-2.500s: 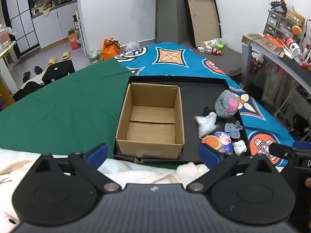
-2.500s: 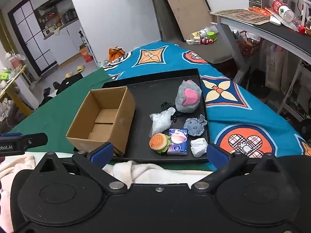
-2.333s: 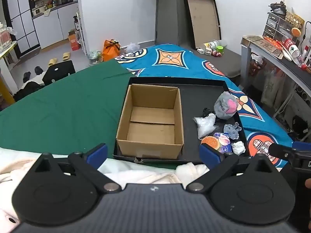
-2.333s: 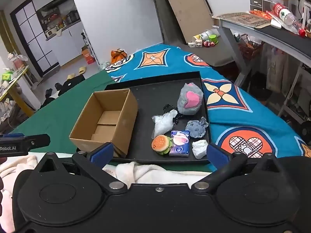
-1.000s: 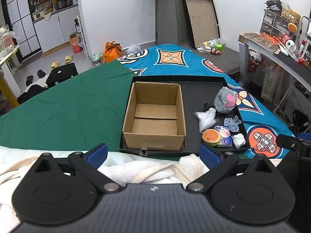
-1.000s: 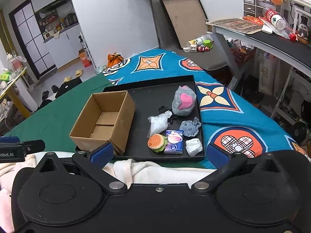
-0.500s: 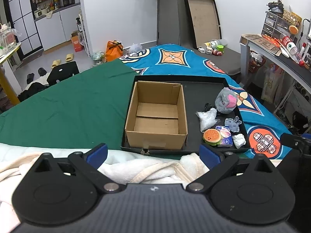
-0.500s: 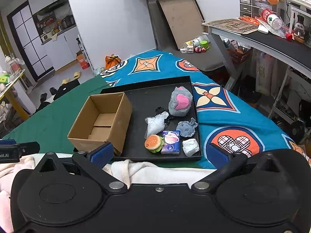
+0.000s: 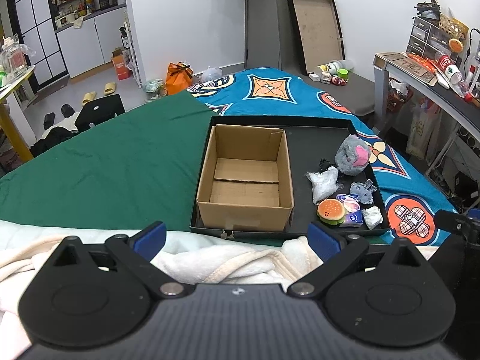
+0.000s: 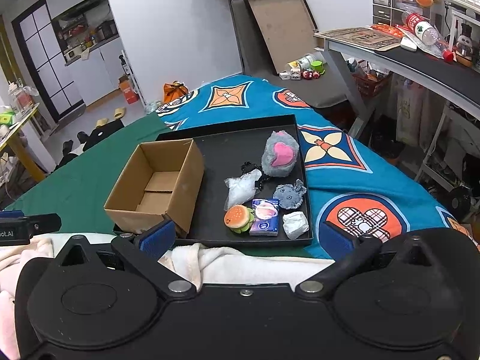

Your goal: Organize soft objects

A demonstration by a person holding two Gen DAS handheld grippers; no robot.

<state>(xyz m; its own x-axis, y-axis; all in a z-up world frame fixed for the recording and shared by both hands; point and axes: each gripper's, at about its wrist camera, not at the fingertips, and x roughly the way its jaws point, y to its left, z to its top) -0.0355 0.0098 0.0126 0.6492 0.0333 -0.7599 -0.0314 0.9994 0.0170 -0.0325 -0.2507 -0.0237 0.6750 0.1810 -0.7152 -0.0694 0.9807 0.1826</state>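
Six soft things lie on the right half of the black tray, all apart from my tools. The grey plush with the pink heart sits farthest from me, near the tray's right wall. Just in front of it is a clear crinkled bag, with a small black beaded item touching its far edge. The flat grey plush animal lies to the right of the bag. Nearest me, in a row, are the burger squishy, the blue tissue pack touching it, and a white crumpled wad by the right wall.

The cardboard box stands open and upright on the tray's left half, nothing inside it.

The tray rests on a bed where a green sheet meets a blue patterned cover. A white fleece blanket is bunched below the tray's near edge.

My left gripper is spread wide and holds nothing, hanging over the blanket short of the tray. My right gripper is likewise wide apart and bare, level with the tray's near rim.
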